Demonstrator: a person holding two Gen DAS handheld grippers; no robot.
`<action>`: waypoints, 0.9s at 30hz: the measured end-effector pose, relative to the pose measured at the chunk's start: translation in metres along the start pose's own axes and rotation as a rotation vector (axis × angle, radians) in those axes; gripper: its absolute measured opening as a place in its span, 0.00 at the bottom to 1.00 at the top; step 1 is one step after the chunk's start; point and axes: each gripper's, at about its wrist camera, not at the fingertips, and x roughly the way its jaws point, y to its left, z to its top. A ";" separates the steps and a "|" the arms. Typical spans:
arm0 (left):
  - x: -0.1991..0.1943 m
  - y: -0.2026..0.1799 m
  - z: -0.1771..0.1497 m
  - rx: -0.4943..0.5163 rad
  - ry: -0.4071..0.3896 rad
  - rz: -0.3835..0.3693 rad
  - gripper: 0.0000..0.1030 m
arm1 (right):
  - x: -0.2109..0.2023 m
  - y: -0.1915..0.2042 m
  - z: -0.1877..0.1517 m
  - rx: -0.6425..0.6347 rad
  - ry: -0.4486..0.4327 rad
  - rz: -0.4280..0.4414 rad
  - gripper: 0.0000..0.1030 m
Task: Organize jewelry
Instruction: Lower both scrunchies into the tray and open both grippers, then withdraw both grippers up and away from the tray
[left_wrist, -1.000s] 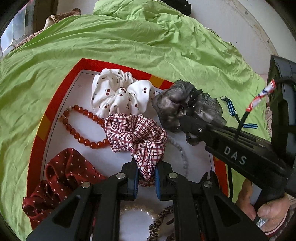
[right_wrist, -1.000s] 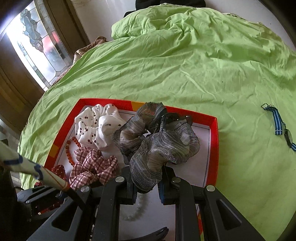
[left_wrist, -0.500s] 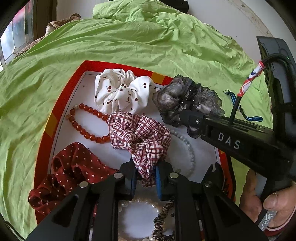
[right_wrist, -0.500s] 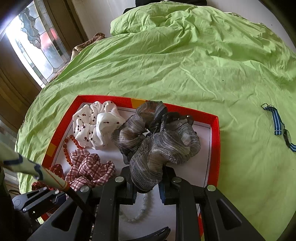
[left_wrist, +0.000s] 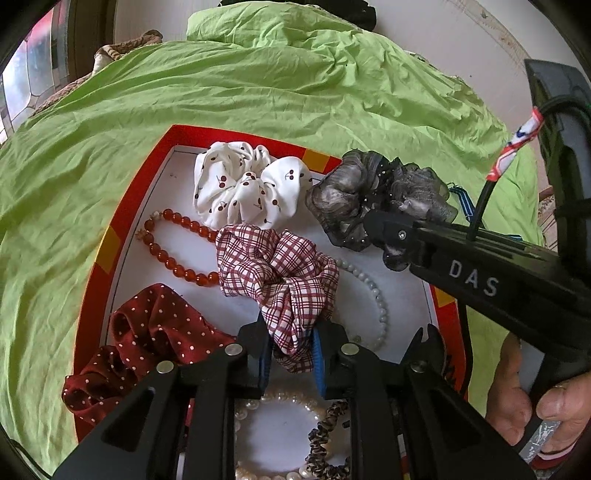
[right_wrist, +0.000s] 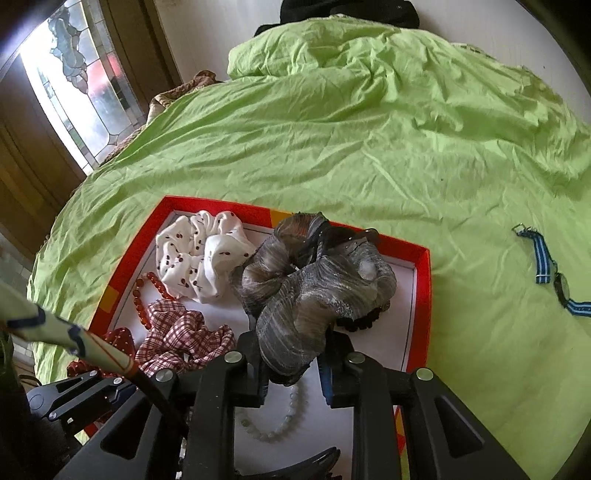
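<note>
A red-rimmed white tray (left_wrist: 129, 206) lies on a green bedsheet. My left gripper (left_wrist: 290, 354) is shut on a red plaid scrunchie (left_wrist: 273, 266) over the tray's middle. My right gripper (right_wrist: 293, 365) is shut on a grey sheer scrunchie (right_wrist: 314, 291), held above the tray's right part; it also shows in the left wrist view (left_wrist: 369, 195). In the tray lie a white cherry scrunchie (left_wrist: 247, 188), a red bead bracelet (left_wrist: 170, 254), a dark red dotted scrunchie (left_wrist: 147, 339), a pale bead bracelet (left_wrist: 380, 306) and a pearl bracelet (left_wrist: 258, 402).
A blue striped watch (right_wrist: 550, 273) lies on the sheet right of the tray (right_wrist: 421, 280). A small leopard hair tie (left_wrist: 325, 439) and a dark hair claw (right_wrist: 295, 465) sit near the tray's front. A stained-glass door (right_wrist: 74, 85) is at far left.
Both grippers have drawn back and up a little with their scrunchies, so more of the tray's near part shows. The grips have not changed.
</note>
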 end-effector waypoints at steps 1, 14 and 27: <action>-0.001 0.000 -0.001 0.001 -0.002 0.000 0.16 | -0.002 0.000 0.000 -0.001 -0.003 -0.002 0.28; -0.027 0.000 -0.002 -0.008 -0.088 -0.024 0.54 | -0.040 -0.008 0.001 0.048 -0.068 -0.012 0.50; -0.068 -0.018 -0.013 0.020 -0.271 -0.012 0.65 | -0.108 -0.022 -0.040 0.052 -0.153 -0.045 0.53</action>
